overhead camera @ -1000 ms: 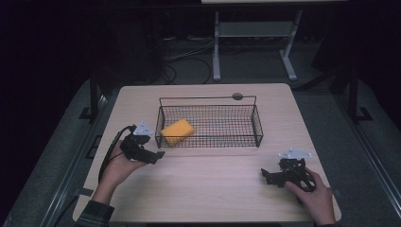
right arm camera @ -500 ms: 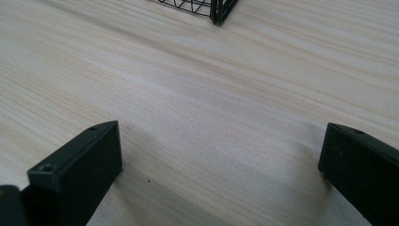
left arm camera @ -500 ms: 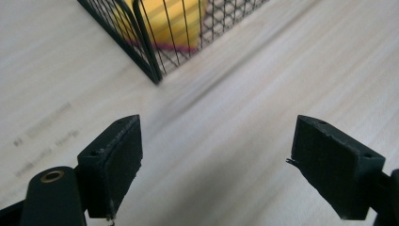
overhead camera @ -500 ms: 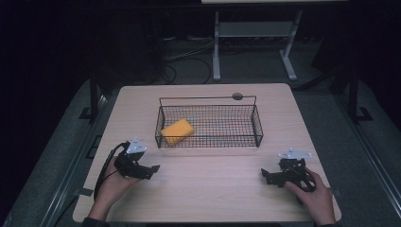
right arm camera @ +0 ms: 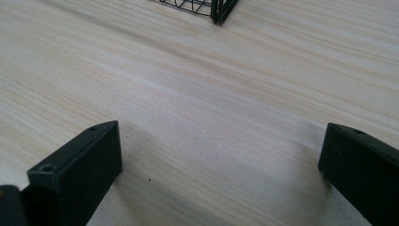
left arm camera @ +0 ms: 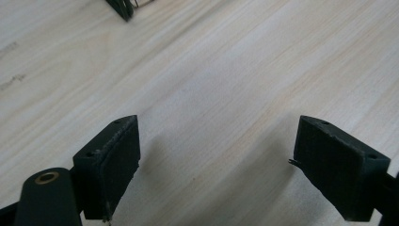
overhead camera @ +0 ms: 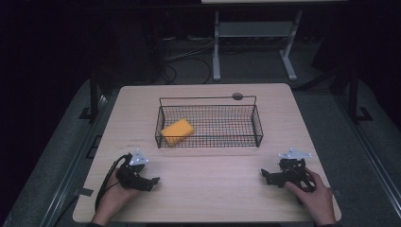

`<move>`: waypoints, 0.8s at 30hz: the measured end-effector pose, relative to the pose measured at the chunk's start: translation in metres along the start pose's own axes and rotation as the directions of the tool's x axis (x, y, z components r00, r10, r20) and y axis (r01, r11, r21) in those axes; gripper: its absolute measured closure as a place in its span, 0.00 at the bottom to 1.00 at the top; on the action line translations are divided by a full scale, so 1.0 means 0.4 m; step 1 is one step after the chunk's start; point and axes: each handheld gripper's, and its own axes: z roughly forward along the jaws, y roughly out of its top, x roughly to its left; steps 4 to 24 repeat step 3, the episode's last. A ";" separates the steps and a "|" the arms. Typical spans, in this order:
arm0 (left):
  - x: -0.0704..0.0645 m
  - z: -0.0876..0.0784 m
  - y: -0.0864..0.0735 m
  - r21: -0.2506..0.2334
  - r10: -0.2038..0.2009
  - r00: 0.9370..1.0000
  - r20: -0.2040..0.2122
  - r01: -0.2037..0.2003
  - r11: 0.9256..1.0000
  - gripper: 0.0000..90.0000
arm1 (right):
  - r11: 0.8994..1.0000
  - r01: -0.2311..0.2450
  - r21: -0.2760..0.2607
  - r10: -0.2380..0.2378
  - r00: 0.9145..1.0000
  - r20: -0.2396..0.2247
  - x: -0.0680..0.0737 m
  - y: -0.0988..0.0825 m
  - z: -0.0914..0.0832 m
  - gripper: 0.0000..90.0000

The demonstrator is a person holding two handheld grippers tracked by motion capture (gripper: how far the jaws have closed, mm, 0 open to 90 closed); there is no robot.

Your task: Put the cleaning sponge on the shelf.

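Note:
A yellow sponge (overhead camera: 177,131) lies in the left end of a black wire basket (overhead camera: 255,124) at the middle of the wooden table (overhead camera: 208,189). My left gripper (overhead camera: 152,181) rests low over the table's front left, held by a hand, and stands open with bare wood between its jaws (left arm camera: 211,165). At the front right my right gripper (overhead camera: 265,176) sits on the table, also open and empty (right arm camera: 221,169). A basket corner (right arm camera: 217,9) shows at the top of the right gripper view.
A small dark round disc (overhead camera: 237,96) sits on the table behind the basket. A black cable (overhead camera: 106,182) loops from the left gripper near the table's left edge. A white stand (overhead camera: 255,33) and cables are on the dark floor beyond.
The left gripper has drawn back from beside the basket's left end toward the table's front left edge. The sponge stays in the basket. The right gripper has not moved.

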 end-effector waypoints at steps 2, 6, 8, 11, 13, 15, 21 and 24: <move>0.000 0.000 -0.001 -0.005 -0.005 1.000 0.004 0.005 1.000 0.16 | 1.000 0.002 0.000 -0.002 1.000 0.000 0.000 0.000 0.000 0.00; 0.001 0.001 -0.001 -0.004 -0.006 1.000 0.006 0.006 1.000 0.16 | 1.000 0.001 0.000 -0.001 1.000 0.000 0.000 0.000 0.000 0.00; 0.001 0.001 -0.001 -0.004 -0.006 1.000 0.006 0.006 1.000 0.16 | 1.000 0.001 0.000 -0.001 1.000 0.000 0.000 0.000 0.000 0.00; 0.001 0.001 -0.001 -0.004 -0.006 1.000 0.006 0.006 1.000 0.16 | 1.000 0.001 0.000 -0.001 1.000 0.000 0.000 0.000 0.000 0.00; 0.001 0.001 -0.001 -0.004 -0.006 1.000 0.006 0.006 1.000 0.16 | 1.000 0.001 0.000 -0.001 1.000 0.000 0.000 0.000 0.000 0.00; 0.001 0.001 -0.001 -0.004 -0.006 1.000 0.006 0.006 1.000 0.16 | 1.000 0.001 0.000 -0.001 1.000 0.000 0.000 0.000 0.000 0.00; 0.001 0.001 -0.001 -0.004 -0.006 1.000 0.006 0.006 1.000 0.16 | 1.000 0.001 0.000 -0.001 1.000 0.000 0.000 0.000 0.000 0.00; 0.001 0.001 -0.001 -0.004 -0.006 1.000 0.006 0.006 1.000 0.16 | 1.000 0.001 0.000 -0.001 1.000 0.000 0.000 0.000 0.000 0.00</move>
